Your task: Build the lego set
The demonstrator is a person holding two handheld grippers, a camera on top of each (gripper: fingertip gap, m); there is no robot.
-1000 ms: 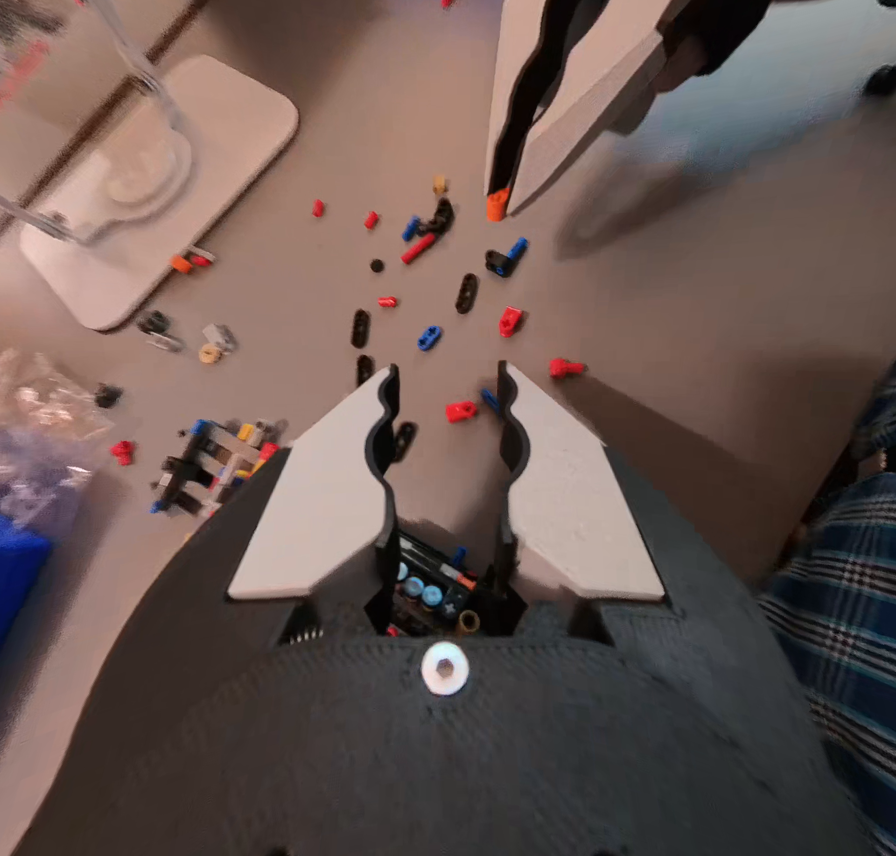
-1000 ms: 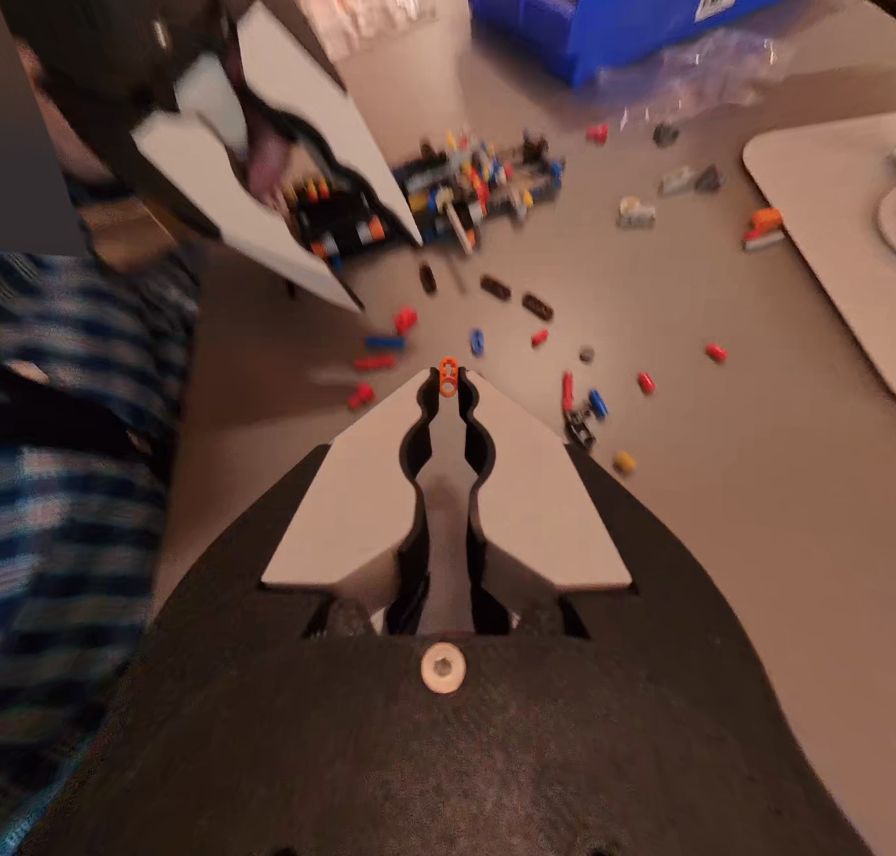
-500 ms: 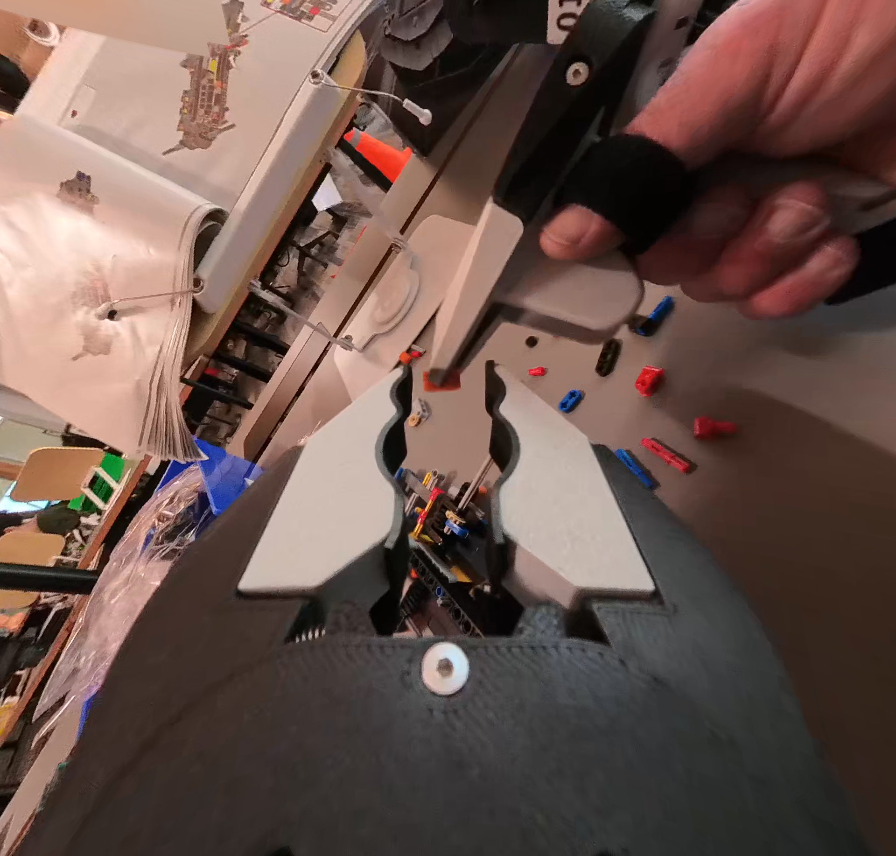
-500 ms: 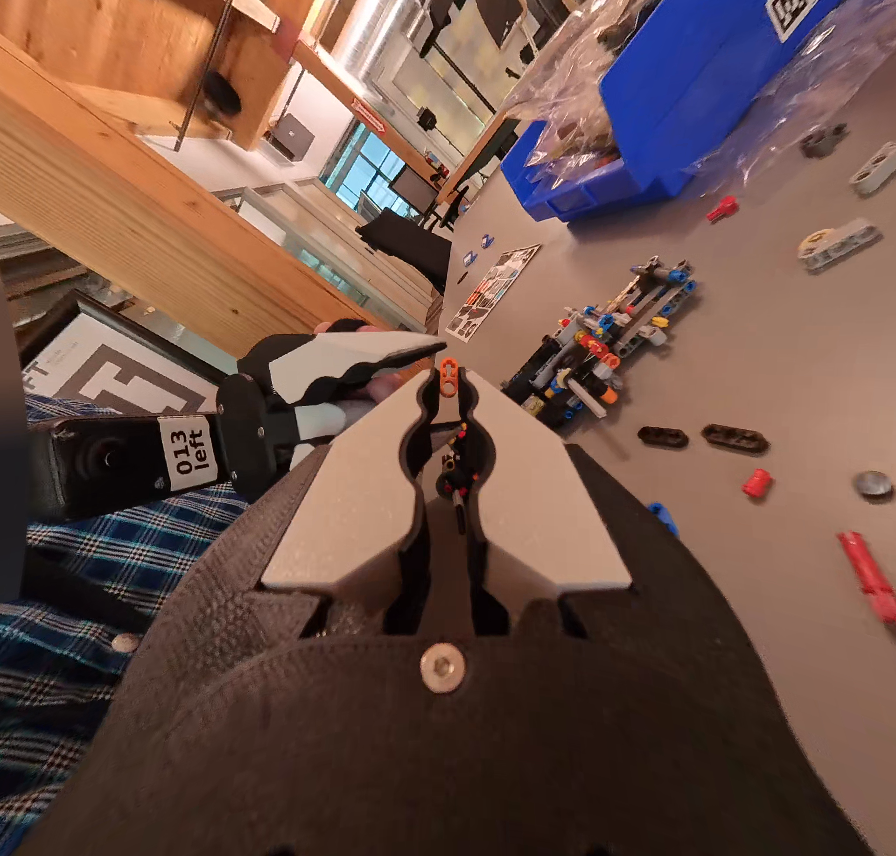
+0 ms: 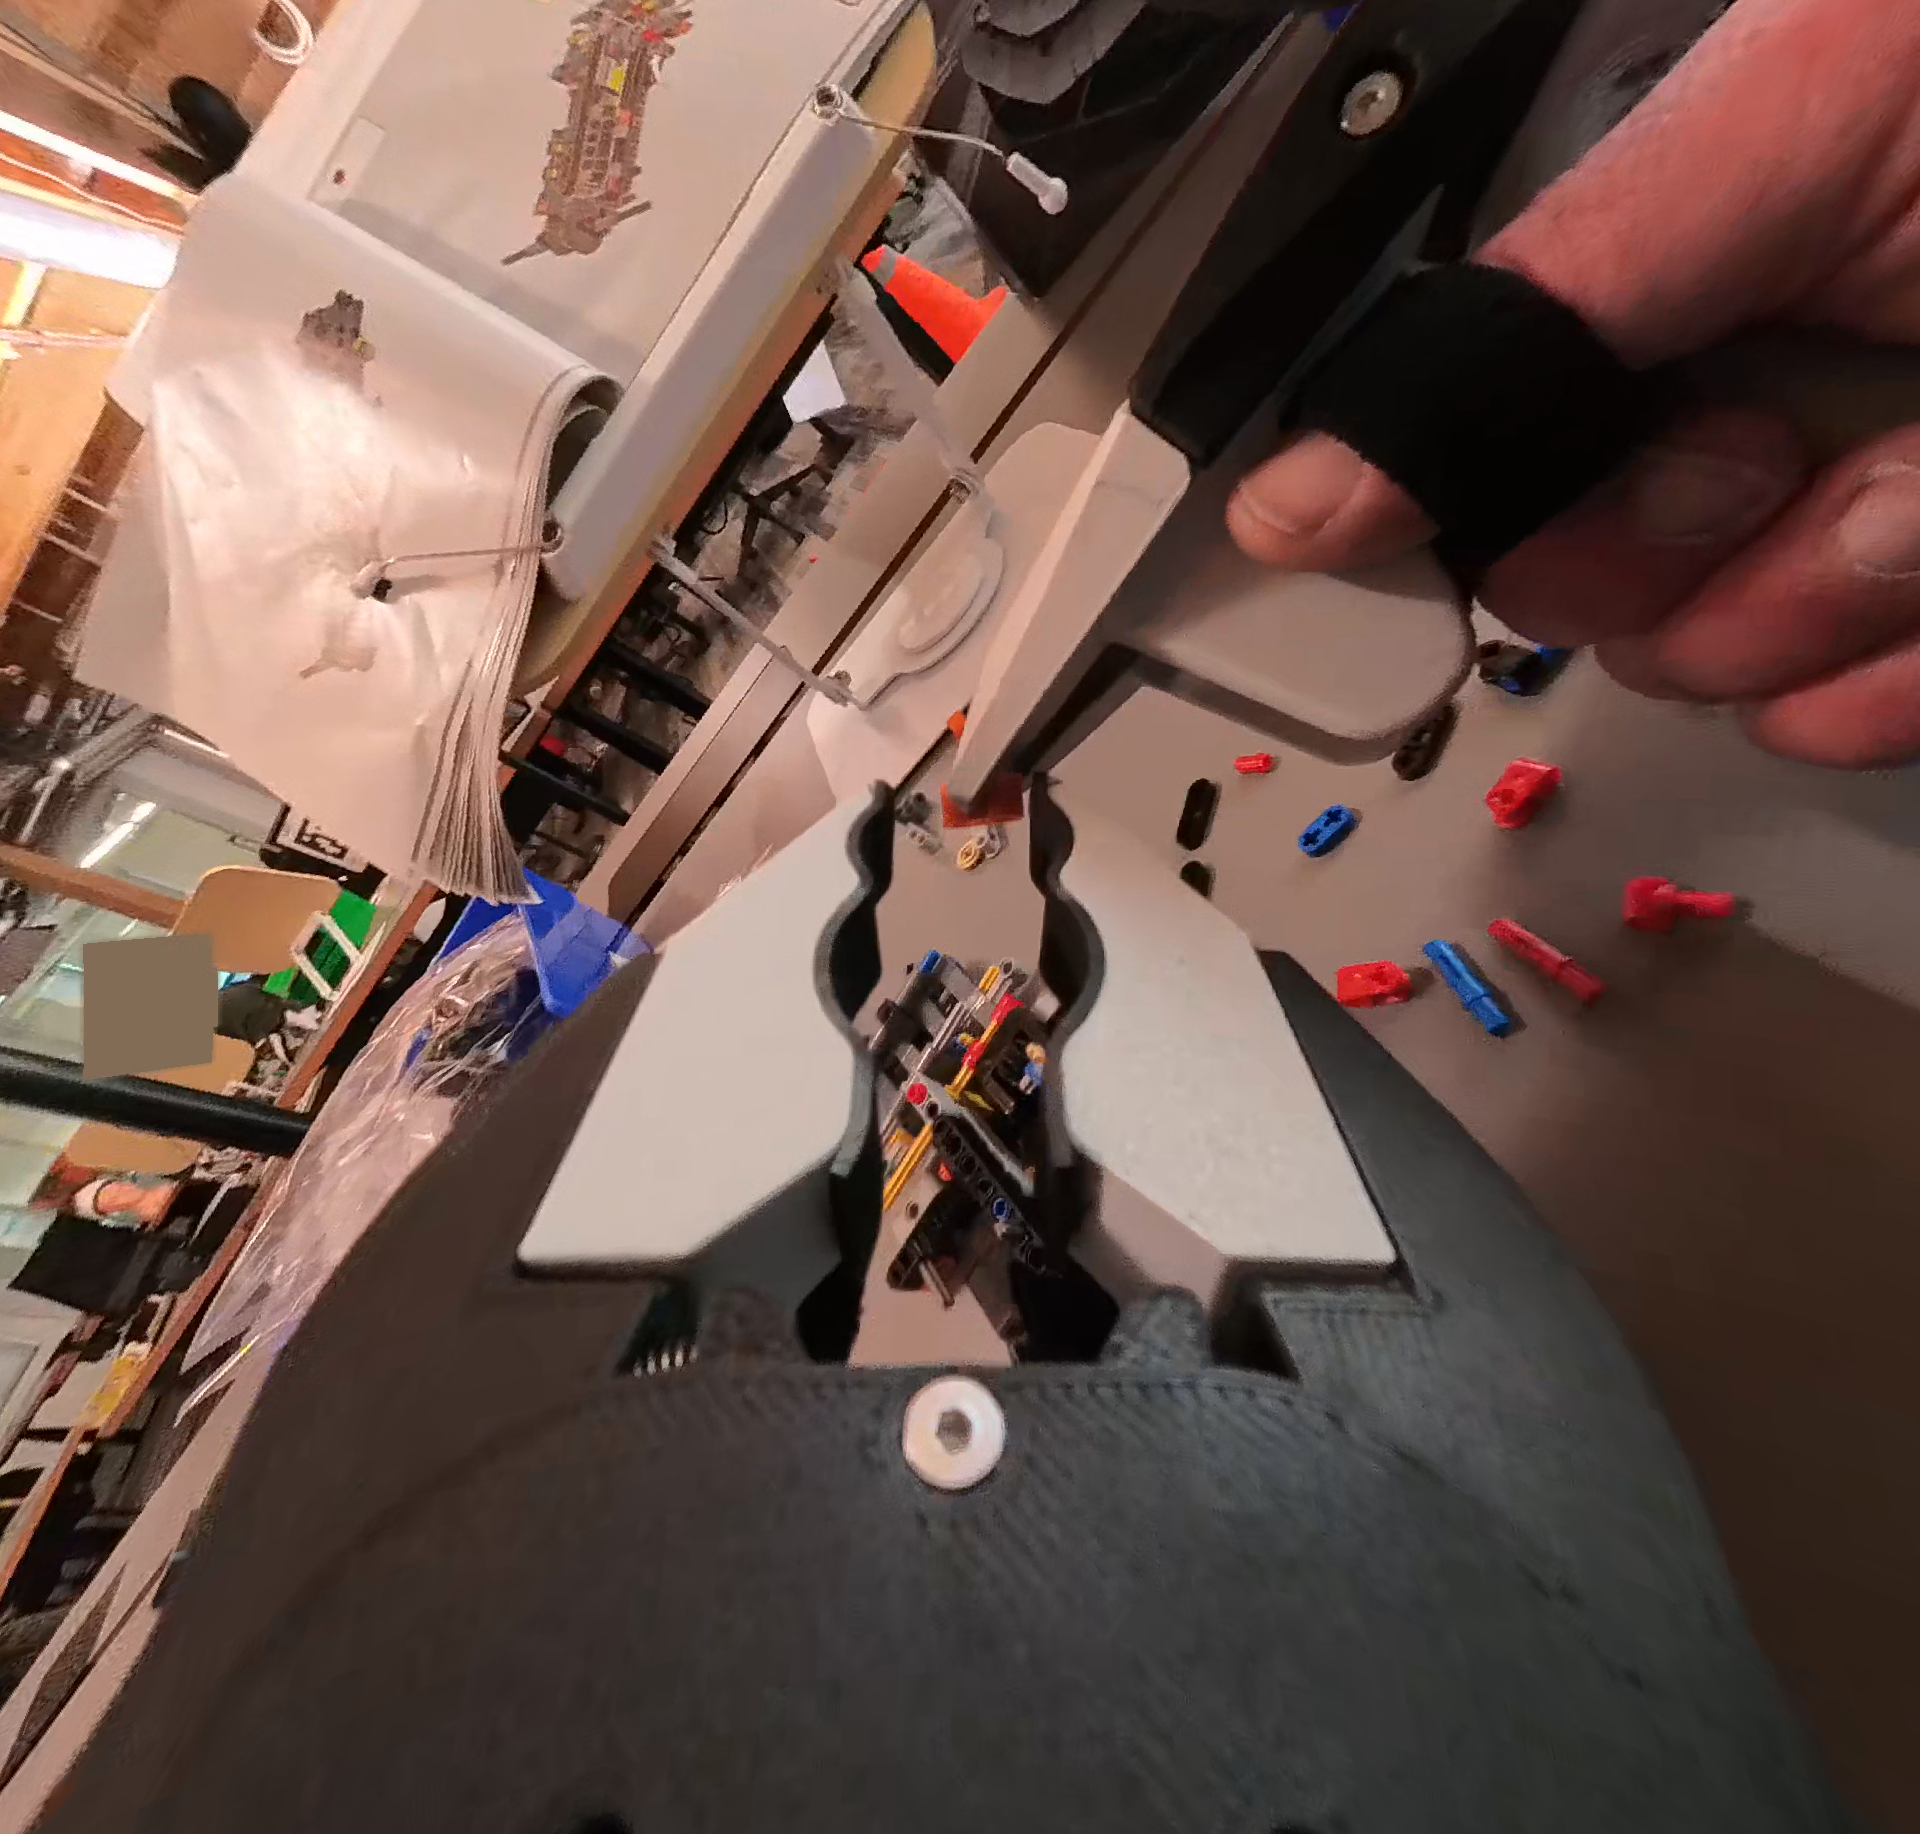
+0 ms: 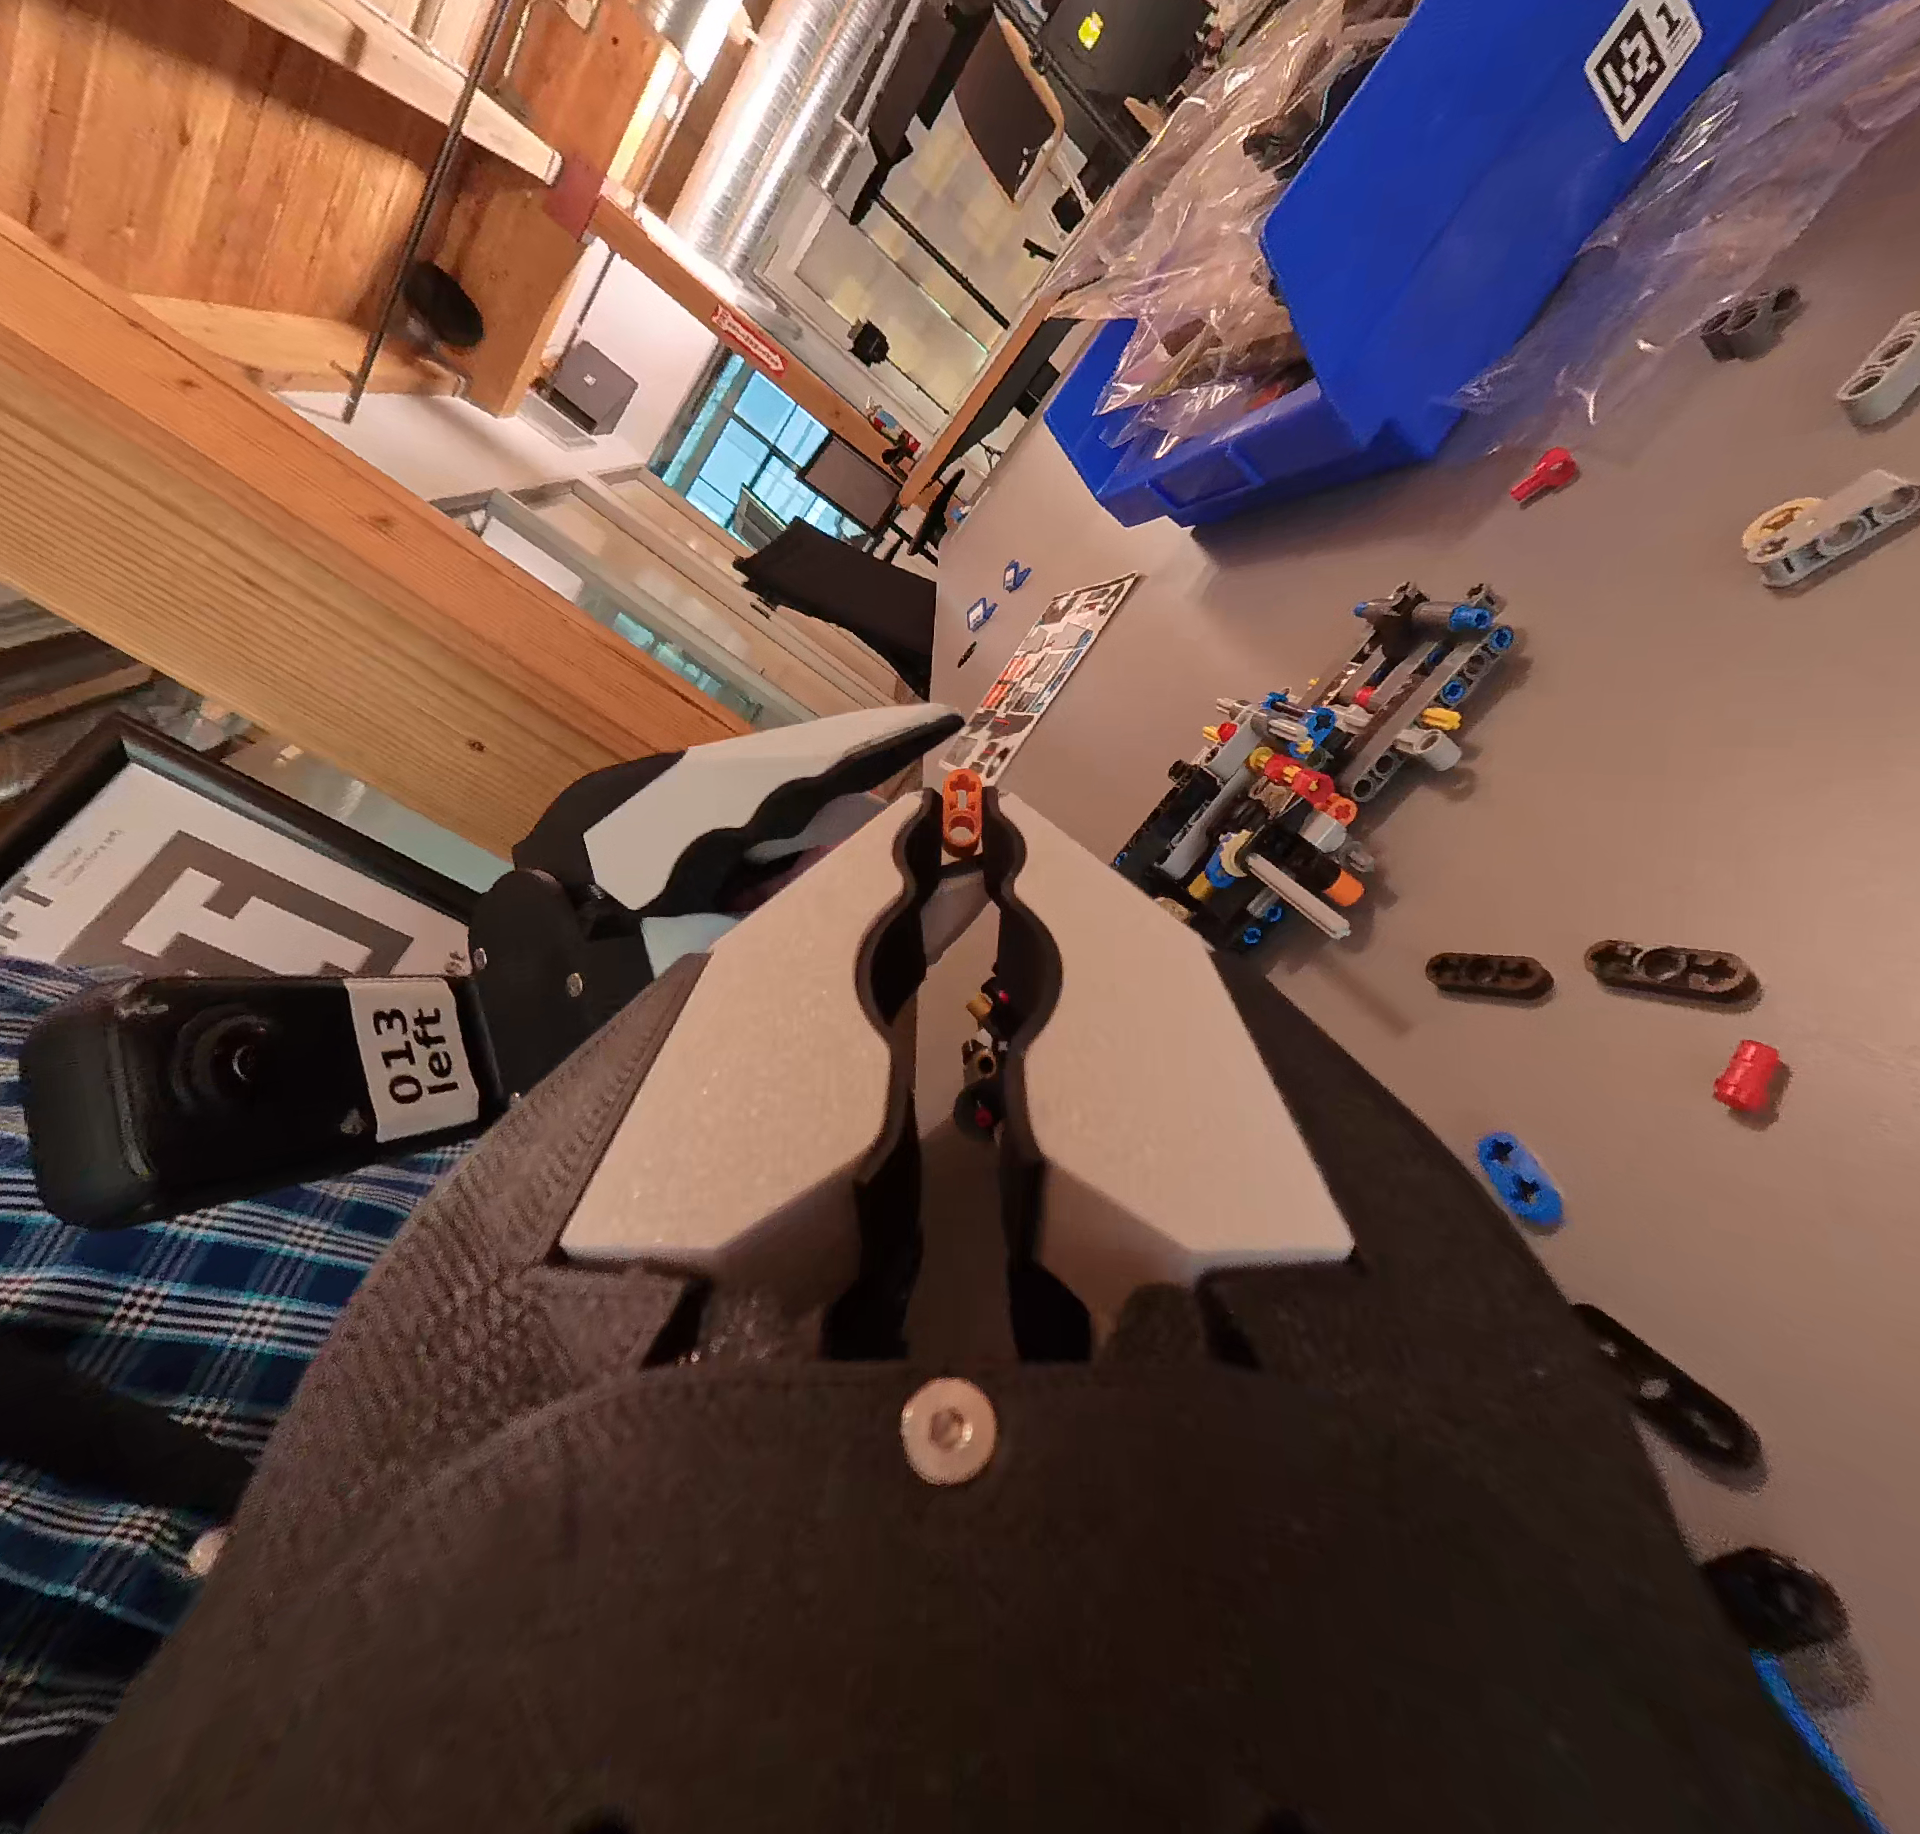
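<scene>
Grey tabletop [image 6: 1714, 797] is being used as the work surface, with wooden beams and shelving seen behind it. A blue plastic bin [image 6: 1455, 257] is standing at the far side, filled with crumpled clear plastic bags [image 6: 1195, 226] whose contents cannot be made out. An open instruction booklet [image 5: 436, 330] is being held on a white stand in the left wrist view.

The partly built multicoloured lego chassis [image 6: 1340, 766] is lying flat on the tabletop, and a second black-and-yellow lego assembly [image 5: 961, 1109] is being gripped deep between the fingers of the left gripper [image 5: 961, 828], whose tips are being kept moderately apart.

The right gripper [image 6: 964, 813] is being held by a bare hand [image 5: 1714, 382], its jaws nearly closed on a small orange lego connector with holes [image 6: 963, 813], pinched at the very tips. In the left wrist view, this orange piece [image 5: 977, 810] is being presented just at the left gripper's tips.

Loose red, blue and black lego pieces [image 5: 1455, 974] are lying scattered over the table nearby.
</scene>
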